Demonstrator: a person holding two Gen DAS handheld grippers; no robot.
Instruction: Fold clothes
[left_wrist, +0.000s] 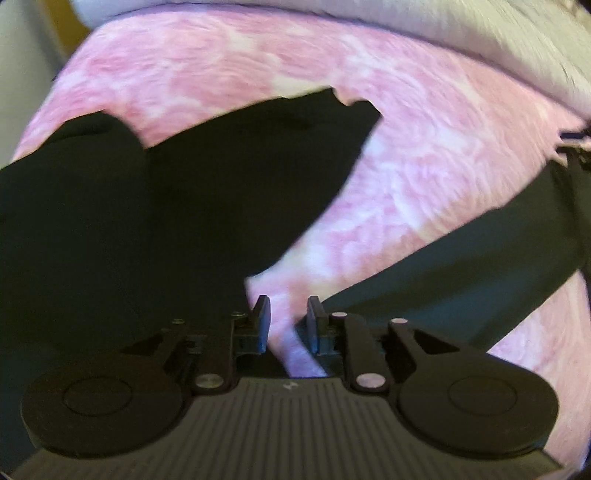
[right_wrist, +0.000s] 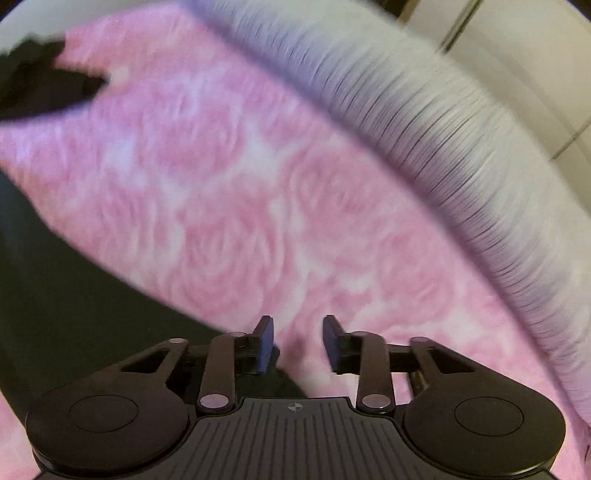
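Black garment (left_wrist: 155, 206) spread over pink rose-print blanket (left_wrist: 406, 177), filling left and centre of left wrist view. Left gripper (left_wrist: 288, 310) jaws apart, nothing clamped. Right wrist view: garment at left edge, right gripper (right_wrist: 298, 328) jaws apart over blanket, empty.

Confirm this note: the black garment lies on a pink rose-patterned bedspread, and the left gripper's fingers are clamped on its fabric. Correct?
Not quite. In the left wrist view, the left gripper stands open with only pink bedspread showing between its fingers; the black garment lies to either side, unclamped.
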